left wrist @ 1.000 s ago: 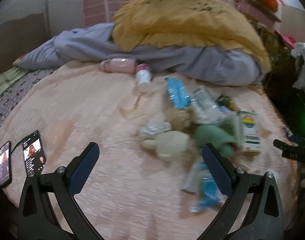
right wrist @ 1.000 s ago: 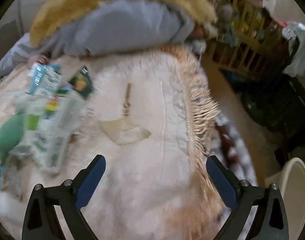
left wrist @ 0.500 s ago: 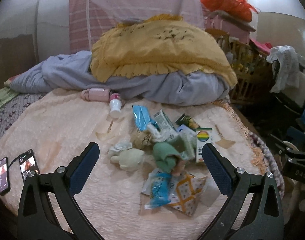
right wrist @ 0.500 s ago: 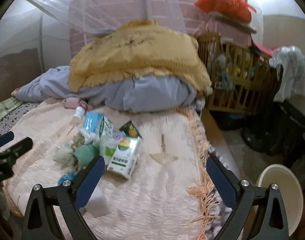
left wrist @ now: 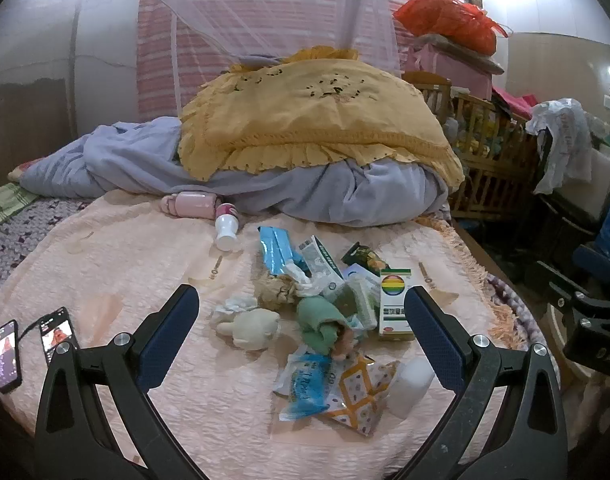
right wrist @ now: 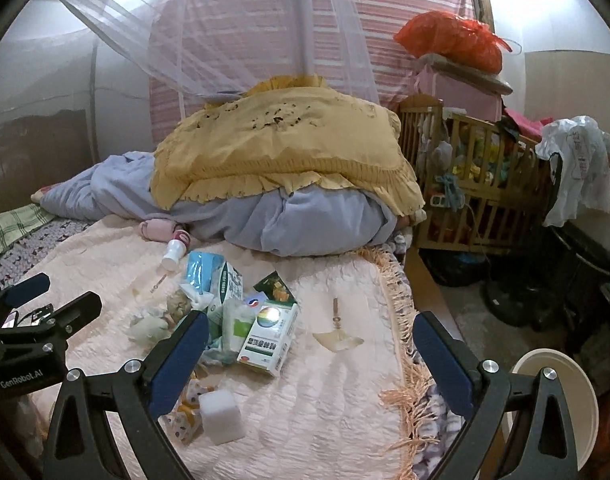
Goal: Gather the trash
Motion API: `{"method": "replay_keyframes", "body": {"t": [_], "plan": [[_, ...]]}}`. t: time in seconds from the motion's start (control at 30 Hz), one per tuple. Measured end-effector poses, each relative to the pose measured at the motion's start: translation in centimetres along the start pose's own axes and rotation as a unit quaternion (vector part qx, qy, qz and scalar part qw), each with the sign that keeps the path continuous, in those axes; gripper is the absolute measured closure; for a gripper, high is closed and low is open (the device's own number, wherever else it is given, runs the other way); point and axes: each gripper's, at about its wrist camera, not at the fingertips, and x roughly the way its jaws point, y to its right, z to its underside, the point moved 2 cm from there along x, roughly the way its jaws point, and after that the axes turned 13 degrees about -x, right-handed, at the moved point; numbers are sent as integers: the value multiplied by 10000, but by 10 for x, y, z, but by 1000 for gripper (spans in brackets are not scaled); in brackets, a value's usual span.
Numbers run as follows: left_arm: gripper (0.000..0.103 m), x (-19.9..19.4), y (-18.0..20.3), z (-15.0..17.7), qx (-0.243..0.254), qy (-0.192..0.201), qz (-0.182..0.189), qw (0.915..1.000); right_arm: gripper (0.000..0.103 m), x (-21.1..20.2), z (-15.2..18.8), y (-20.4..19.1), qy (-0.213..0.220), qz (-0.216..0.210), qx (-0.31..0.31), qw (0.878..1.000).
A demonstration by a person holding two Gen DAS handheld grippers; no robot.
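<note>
Hovering above a peach bedspread, the left gripper and right gripper both stand wide apart, holding nothing. A heap of trash lies mid-bed: a rainbow-printed carton, blue wrapper, white foam block and green cloth. Two phones rest near the left edge.
</note>
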Motion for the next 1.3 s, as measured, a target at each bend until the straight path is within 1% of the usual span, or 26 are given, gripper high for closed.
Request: {"method": "replay_keyframes", "body": {"t": [0.2,0.73,1.03,1.3], "plan": [[1,1,-2,-1,-67,-23,1,10000,2,0,-1,-1,16,13,-19,10000],[1,3,-2,1,-55,-31,-18,10000,2,2,-4,-7,-18,-29,-62,10000],[1,11,-1,9,-39,-107,-65,9999,2,4,-3,-9,-45,-47,-64,10000],[1,13,-4,7,-45,-98,-89,9999,2,4,-2,-8,-14,-51,-21,10000]]}}
